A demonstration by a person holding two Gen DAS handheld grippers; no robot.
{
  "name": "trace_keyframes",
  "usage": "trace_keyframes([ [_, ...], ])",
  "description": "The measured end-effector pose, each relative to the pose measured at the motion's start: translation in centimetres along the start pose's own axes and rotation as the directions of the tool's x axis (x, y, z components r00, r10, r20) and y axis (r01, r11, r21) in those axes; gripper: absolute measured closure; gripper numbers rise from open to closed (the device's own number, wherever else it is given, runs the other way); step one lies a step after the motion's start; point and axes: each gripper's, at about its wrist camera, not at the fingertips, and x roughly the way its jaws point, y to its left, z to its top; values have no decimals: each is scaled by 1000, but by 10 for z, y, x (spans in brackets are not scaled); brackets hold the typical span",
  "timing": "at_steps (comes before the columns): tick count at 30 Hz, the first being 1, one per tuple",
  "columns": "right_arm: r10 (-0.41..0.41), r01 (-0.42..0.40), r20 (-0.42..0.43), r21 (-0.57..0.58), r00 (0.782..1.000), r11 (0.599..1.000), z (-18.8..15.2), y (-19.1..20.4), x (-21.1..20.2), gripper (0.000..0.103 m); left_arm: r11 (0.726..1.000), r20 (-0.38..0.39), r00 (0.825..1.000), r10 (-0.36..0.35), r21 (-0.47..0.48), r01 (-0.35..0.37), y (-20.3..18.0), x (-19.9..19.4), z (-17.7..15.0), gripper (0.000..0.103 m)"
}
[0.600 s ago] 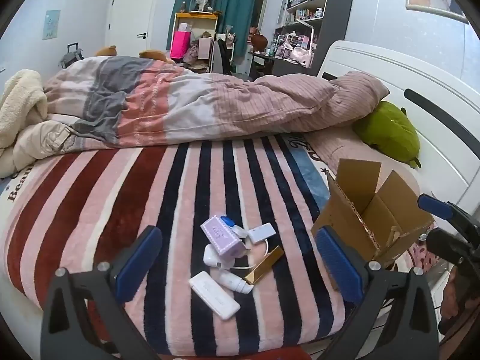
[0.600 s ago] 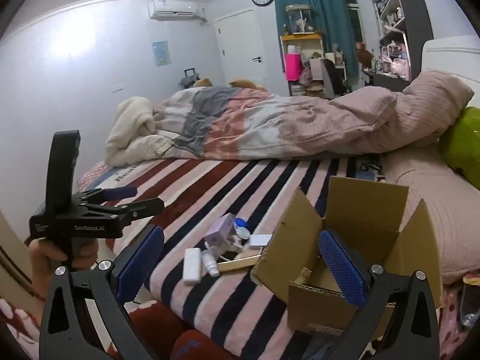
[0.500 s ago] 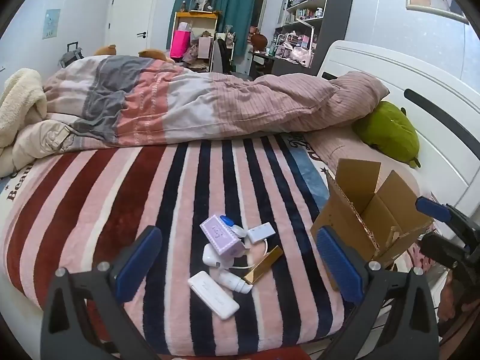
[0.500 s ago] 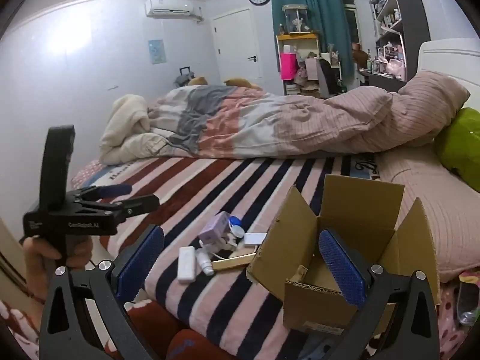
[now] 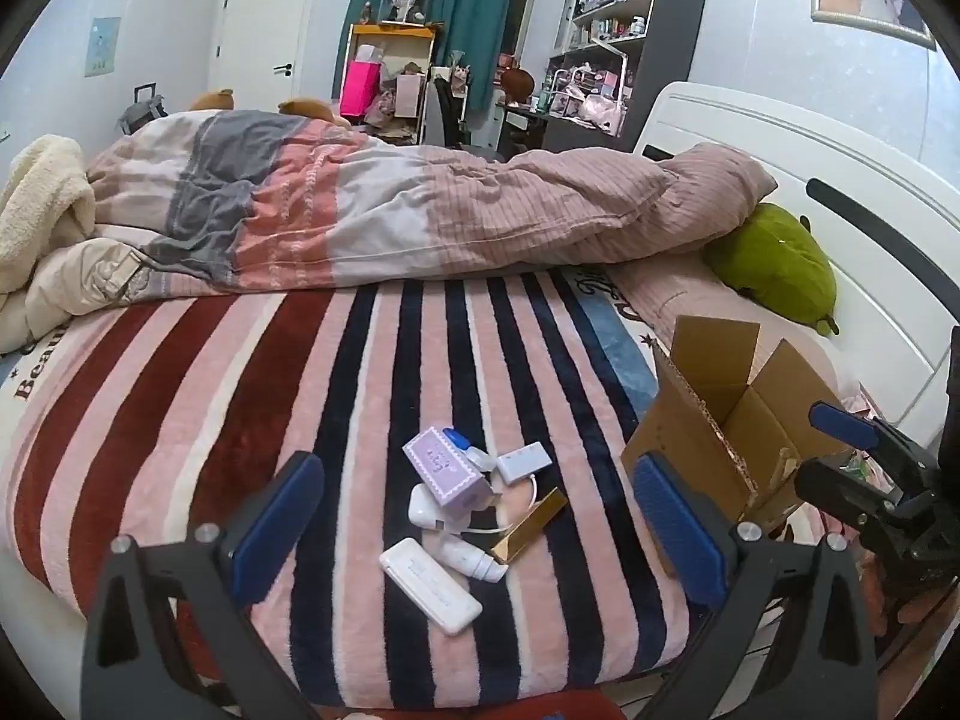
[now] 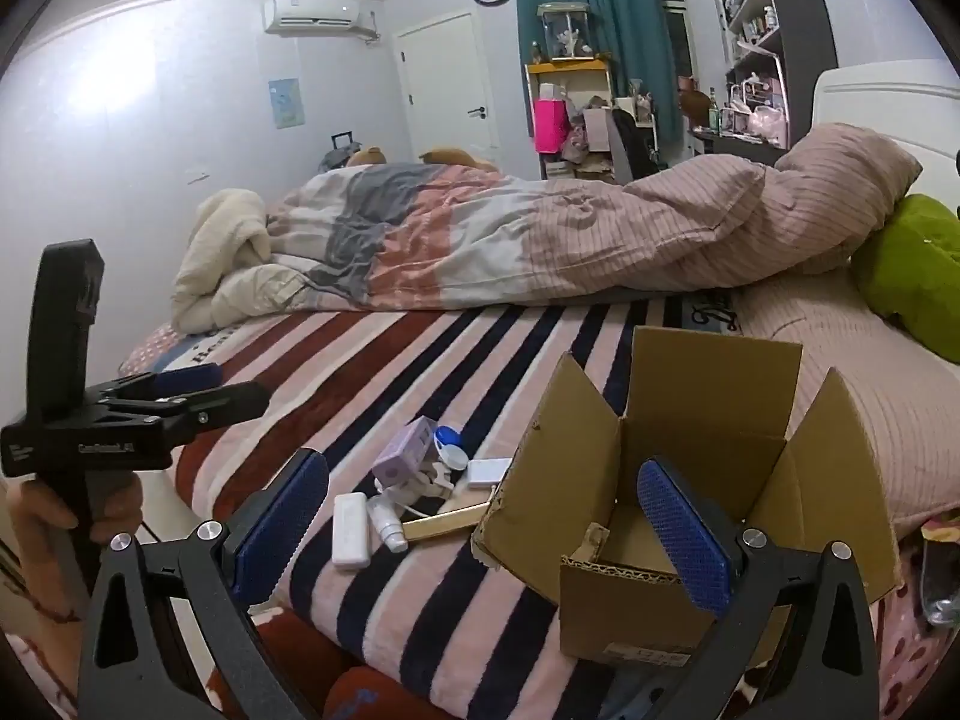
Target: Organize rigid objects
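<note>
I see the small items clustered on the striped blanket (image 5: 252, 420) near the bed's front edge: a lilac box (image 5: 444, 472) tilted on its side, a blue-capped piece (image 6: 447, 437) just behind it, a small white box (image 5: 524, 462) to its right, a white charger (image 5: 423, 504) with its cable, a gold bar (image 5: 529, 525) lying at a slant, a little white bottle (image 5: 470, 558), and a flat white case (image 5: 430, 585) nearest me; they touch or overlap in one heap. Just right of the heap stands the cardboard box (image 6: 714, 480), flaps up, mouth open.

My left claw (image 5: 474, 540) hangs level above the front of the bed, jaws spread wide around the heap and gripping nothing; from the right camera I see it side-on, held by a hand (image 6: 36, 516) on its handle, off the bed's near corner. My right claw (image 6: 480, 531) is also wide and empty; its right pad (image 6: 684, 540) sits in front of the carton's opening, its left pad over the stripes beside the flat case. Beyond lie a rumpled duvet (image 5: 384, 210) and a green plush (image 5: 774, 267).
</note>
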Motion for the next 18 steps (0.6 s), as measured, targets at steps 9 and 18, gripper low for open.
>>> trace_keyframes([
  [9, -15, 14, 18, 7, 1000, 1000, -4, -1, 1, 0, 1000, 5, 1000, -3, -2, 3, 1, -2, -1, 1],
  [18, -6, 6, 34, 6, 999, 1000, -4, 2, -1, 0, 1000, 4, 1000, 4, 0, -4, 1, -3, -1, 1],
])
